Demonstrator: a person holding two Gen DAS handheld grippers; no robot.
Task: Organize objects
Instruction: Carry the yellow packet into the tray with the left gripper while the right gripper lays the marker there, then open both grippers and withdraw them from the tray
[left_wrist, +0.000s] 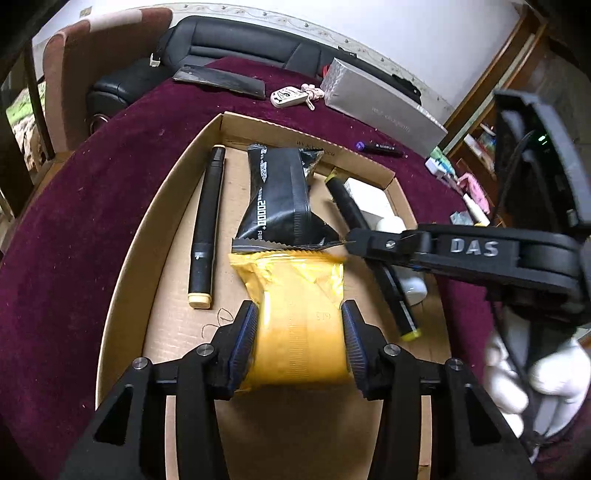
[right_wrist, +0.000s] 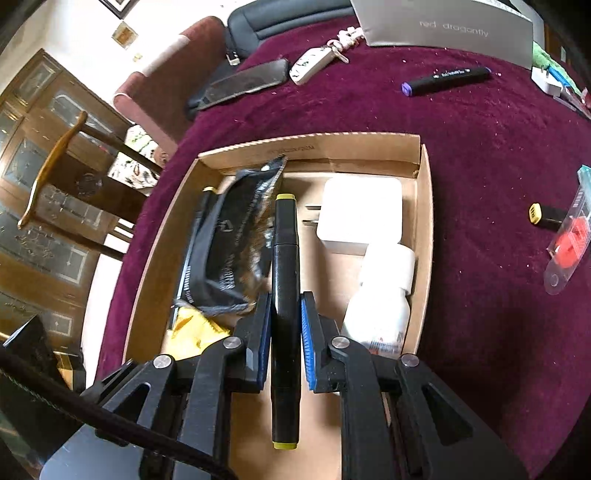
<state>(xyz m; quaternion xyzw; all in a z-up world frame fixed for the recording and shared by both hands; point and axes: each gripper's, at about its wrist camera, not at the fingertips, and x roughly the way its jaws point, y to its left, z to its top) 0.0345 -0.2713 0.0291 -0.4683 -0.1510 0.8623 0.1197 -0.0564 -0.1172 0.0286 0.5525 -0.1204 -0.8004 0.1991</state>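
A black sofa (left_wrist: 236, 48) sits behind the red surface (left_wrist: 92, 221). A brown chair (left_wrist: 74, 74) stands at its left end. A white wall (left_wrist: 388, 26) is behind them, with a small picture (right_wrist: 125, 34) on it. A wood cabinet (right_wrist: 40, 206) with glass doors stands to the left. A wood shelf (left_wrist: 476, 147) is at the far right, with blurry small things on it.

We are looking at a table under a maroon cloth (right_wrist: 424, 122). A black leather sofa (left_wrist: 236, 44) and a padded chair (left_wrist: 92, 62) are standing behind it, against a white wall (left_wrist: 406, 26). A wooden glass-fronted cabinet (right_wrist: 37, 177) is standing nearby.
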